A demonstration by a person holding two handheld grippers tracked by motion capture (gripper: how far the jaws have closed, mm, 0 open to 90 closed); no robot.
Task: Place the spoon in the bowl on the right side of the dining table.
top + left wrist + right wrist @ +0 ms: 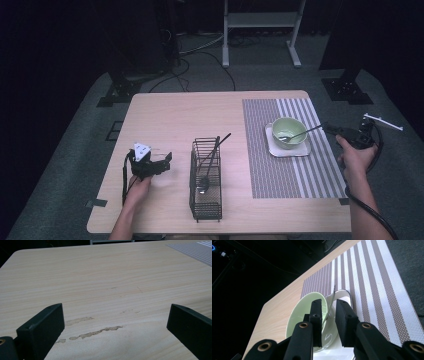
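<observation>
A pale green bowl point(288, 131) sits on a white square plate point(304, 149) on the striped placemat point(300, 170). A metal spoon point(302, 133) rests with its head in the bowl, its handle slanting up to the right. My right gripper point(328, 128) is shut on the end of that handle, beyond the table's right side. In the right gripper view the thin spoon handle point(333, 293) runs between the near-closed jaws of my right gripper point(328, 303), above the bowl point(302, 312). My left gripper point(166, 162) rests at the table's left, open and holding nothing; the left gripper point(115, 322) frames bare wood.
A black wire basket point(205, 182) stands at the table's front centre with a dark-handled utensil point(214, 155) leaning in it. The wooden table point(170, 115) has scuffs on its surface point(95, 333). A white frame point(260, 22) and cables lie on the floor behind.
</observation>
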